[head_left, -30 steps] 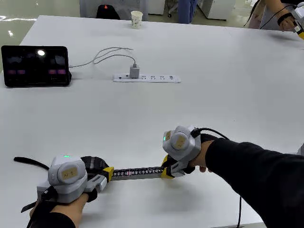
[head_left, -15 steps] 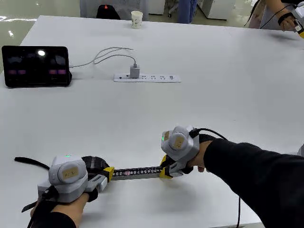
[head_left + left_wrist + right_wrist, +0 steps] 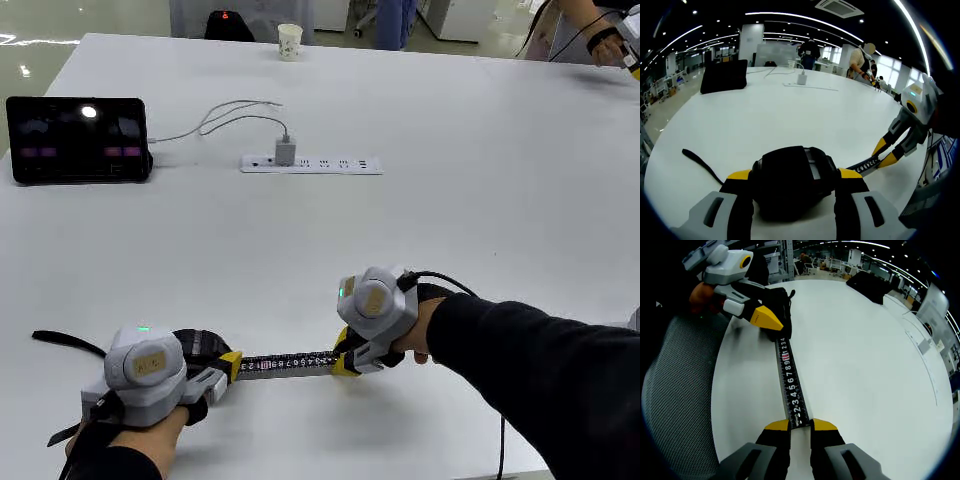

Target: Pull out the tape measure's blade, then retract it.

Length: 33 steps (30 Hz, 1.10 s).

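On the white surface [image 3: 430,210] we see the left hand-held gripper [image 3: 226,366] clenched around the black body of the tape measure [image 3: 792,182] — its two yellow-tipped jaws press on the case from either side, near the front edge of the surface. The blade [image 3: 790,382] is out of the case and lies flat on the surface with the numbers upward. It runs straight to the right hand-held gripper [image 3: 800,426], whose jaws are closed on the end of the blade. The two grippers are apart, with the blade between them. A black strap [image 3: 700,161] lies on the surface beside the case. Farther back we see a dark tablet [image 3: 78,138], a white power strip [image 3: 330,165] with a charger [image 3: 285,152] plugged in, and — at the far edge — a paper cup [image 3: 290,40].
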Tool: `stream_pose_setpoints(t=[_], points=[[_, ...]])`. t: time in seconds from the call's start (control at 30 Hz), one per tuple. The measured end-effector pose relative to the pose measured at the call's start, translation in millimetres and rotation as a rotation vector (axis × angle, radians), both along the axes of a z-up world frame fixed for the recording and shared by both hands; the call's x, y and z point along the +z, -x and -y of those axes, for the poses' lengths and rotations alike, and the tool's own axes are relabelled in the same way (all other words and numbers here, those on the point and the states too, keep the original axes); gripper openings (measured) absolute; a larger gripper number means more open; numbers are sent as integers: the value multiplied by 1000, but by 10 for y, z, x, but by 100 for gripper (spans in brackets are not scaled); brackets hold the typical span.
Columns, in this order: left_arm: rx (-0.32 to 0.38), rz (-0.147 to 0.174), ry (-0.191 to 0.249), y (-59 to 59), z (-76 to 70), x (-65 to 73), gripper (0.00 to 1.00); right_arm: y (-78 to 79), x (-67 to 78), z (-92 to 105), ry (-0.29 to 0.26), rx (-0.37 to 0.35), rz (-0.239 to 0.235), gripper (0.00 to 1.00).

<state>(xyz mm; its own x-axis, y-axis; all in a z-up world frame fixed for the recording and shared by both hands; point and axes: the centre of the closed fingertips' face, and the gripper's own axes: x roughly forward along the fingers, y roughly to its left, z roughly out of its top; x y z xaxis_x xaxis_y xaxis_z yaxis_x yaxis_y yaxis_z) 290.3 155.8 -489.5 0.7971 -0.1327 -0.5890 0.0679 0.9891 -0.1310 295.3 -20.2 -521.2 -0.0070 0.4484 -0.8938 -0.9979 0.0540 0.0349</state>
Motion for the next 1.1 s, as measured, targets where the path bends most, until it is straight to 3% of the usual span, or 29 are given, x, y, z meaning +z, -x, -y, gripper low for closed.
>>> stream_pose_setpoints(t=[1.1], points=[[-5, -4, 0, 5, 9, -10, 60, 37, -6, -119, -4, -1, -22, 11]])
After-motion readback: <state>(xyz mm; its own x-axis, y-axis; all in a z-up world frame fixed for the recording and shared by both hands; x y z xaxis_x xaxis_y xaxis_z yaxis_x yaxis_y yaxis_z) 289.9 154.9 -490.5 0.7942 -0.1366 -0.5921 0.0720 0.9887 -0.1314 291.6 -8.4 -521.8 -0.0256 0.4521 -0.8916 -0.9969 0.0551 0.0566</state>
